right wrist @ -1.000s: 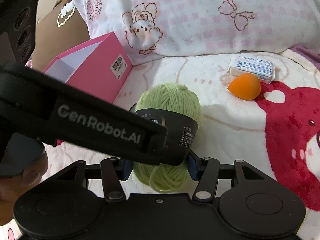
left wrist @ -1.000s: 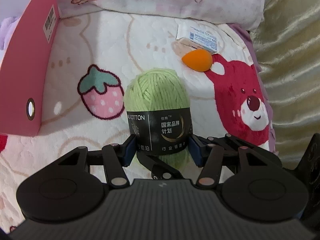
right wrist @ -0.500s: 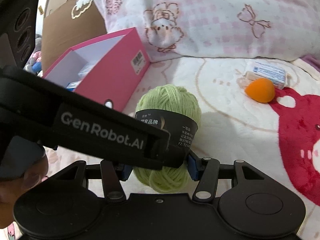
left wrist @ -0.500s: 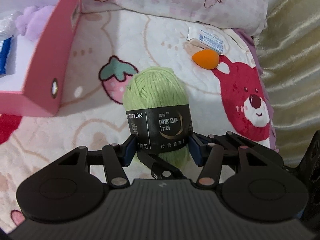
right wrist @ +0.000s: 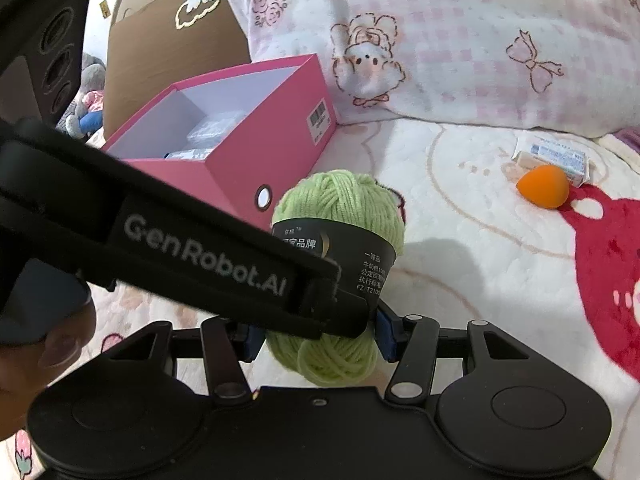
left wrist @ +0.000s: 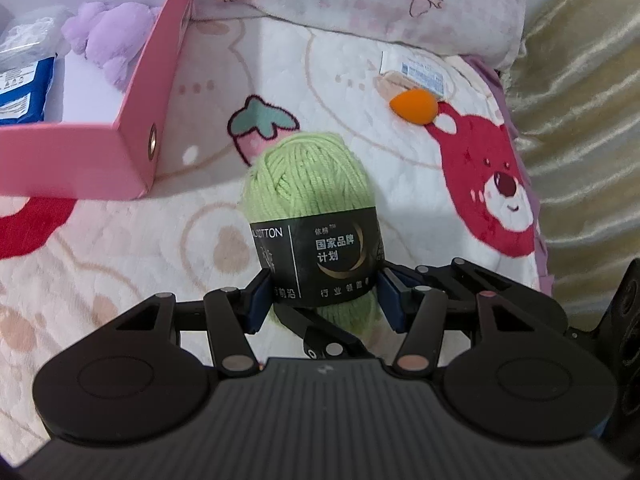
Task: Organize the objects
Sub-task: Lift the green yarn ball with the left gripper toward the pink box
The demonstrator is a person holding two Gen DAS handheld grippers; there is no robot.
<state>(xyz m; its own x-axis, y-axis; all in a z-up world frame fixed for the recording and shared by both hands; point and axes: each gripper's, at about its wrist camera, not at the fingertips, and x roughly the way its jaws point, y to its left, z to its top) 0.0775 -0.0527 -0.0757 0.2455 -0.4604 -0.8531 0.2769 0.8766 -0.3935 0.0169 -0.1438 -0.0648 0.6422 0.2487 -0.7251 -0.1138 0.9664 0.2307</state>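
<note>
A green yarn ball (left wrist: 308,192) with a black label is held between the pads of both grippers, above the blanket. My left gripper (left wrist: 324,300) is shut on its lower half. My right gripper (right wrist: 316,340) is shut on the same yarn ball (right wrist: 340,208), with the left gripper's body crossing in front. An open pink box (left wrist: 80,156) stands at the left; it also shows in the right wrist view (right wrist: 256,136). It holds a purple plush (left wrist: 108,36) and blue-white packets (left wrist: 24,84).
An orange sponge (left wrist: 414,106) and a white packet (left wrist: 416,70) lie on the blanket at the back right. A pink checked pillow (right wrist: 480,40) runs along the back. A brown cardboard box (right wrist: 172,40) stands behind the pink box. Beige fabric (left wrist: 580,120) lies at the right.
Both grippers have lifted the yarn ball and carried it left toward the pink box. The inside of the box has come into view.
</note>
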